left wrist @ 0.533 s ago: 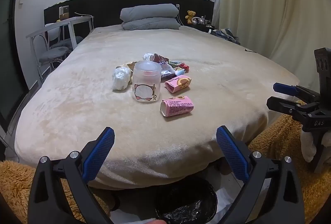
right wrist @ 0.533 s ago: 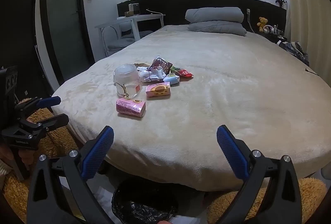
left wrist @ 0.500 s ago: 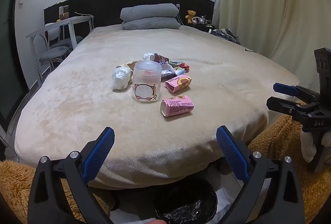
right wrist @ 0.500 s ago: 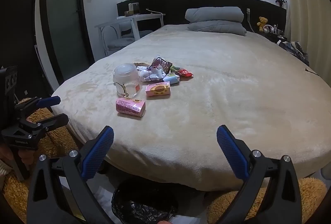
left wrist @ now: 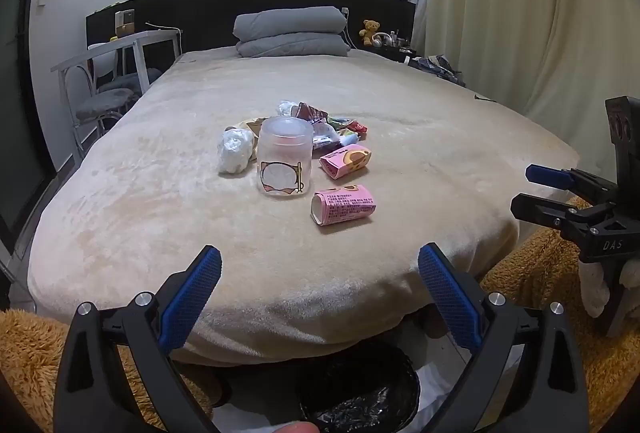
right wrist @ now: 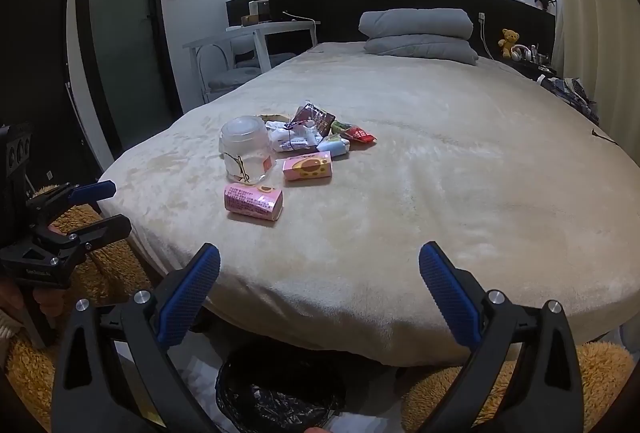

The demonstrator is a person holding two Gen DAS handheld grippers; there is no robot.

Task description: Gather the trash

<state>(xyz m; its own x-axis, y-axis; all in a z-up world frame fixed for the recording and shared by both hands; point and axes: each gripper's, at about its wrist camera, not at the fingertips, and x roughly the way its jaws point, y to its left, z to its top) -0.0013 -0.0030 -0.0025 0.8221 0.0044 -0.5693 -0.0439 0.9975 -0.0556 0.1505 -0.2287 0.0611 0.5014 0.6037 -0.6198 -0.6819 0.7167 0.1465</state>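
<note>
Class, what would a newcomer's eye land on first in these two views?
A heap of litter mid-bed: a frosted plastic jar standing upright, a pink paper carton lying nearest the foot edge, crumpled wrappers behind. Below the bed's edge sits a black-lined waste bin.

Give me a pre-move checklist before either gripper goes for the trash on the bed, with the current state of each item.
1. Left gripper open and empty: ok.
2. Right gripper open and empty: ok.
3. Bin with black liner on the floor below the bed's near edge, mouth open: ok.
4. Nearest piece, the pink carton, lies alone on its side, apart from the jar: ok.
5. Path from grippers to trash across the bed unobstructed: ok.
6. Jar empty or lidded: cannot tell.
</note>
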